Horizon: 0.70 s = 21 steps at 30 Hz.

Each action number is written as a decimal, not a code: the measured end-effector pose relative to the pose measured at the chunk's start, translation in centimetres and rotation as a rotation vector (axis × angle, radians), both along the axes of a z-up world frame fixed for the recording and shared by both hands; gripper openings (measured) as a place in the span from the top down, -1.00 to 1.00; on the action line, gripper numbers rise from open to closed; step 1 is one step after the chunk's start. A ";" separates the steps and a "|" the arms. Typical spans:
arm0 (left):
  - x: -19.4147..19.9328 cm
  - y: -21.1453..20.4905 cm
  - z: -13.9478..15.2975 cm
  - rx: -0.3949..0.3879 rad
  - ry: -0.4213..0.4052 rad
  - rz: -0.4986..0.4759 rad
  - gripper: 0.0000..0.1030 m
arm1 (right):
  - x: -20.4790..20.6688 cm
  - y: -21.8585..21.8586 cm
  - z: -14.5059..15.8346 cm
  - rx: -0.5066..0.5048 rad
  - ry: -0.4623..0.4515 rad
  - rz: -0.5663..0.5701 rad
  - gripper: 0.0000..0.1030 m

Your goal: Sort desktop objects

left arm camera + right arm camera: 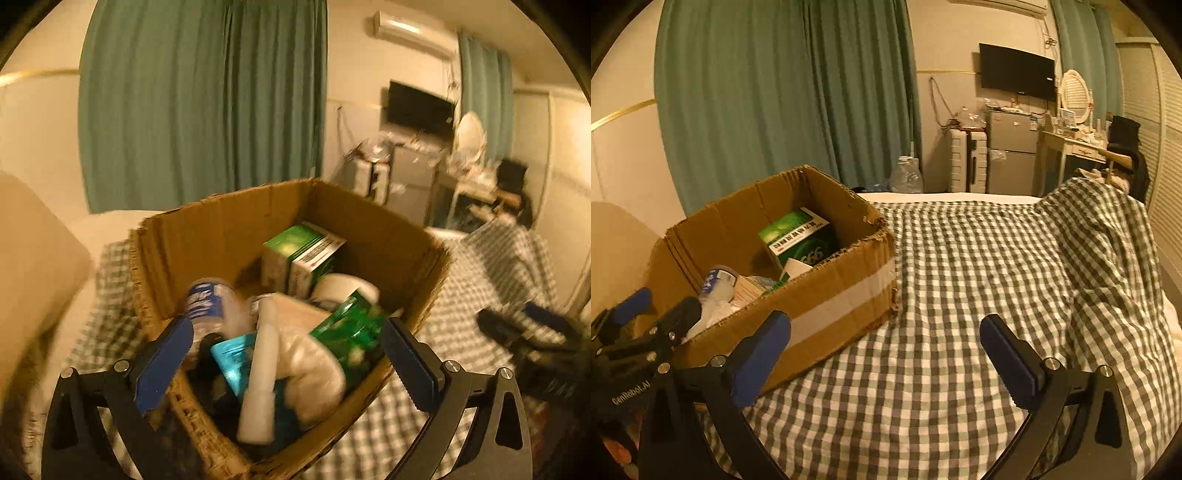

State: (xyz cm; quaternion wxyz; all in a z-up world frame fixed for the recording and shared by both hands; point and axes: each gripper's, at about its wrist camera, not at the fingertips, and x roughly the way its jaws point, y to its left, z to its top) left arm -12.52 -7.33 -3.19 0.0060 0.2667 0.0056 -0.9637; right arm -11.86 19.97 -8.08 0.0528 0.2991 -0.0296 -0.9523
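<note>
Jaws on my left gripper [288,354] stand fully apart, gripping nothing, angled down over the near corner of the cardboard box [229,221]. Inside lie a white tube [260,384], green packets [351,332], a blue-labelled bottle [207,299] and a green carton [303,251]. My right gripper [884,354], equally wide and empty, tilts down over the checked bedcover [979,277], right of the box.

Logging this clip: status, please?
Left gripper open over cardboard box, nothing held. Right gripper open above checked blanket. Box nearly full. Nothing in the way.
</note>
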 end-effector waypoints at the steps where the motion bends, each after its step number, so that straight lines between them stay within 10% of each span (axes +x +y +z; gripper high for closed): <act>1: 0.3 0.1 0.0 -0.003 -0.004 0.001 -1.00 | 0.3 0.1 0.1 -0.006 -0.002 -0.019 -0.99; 21: 2.9 -0.8 0.1 0.038 -0.042 0.086 -1.00 | 2.5 0.6 -0.6 0.008 -0.016 -0.023 -0.99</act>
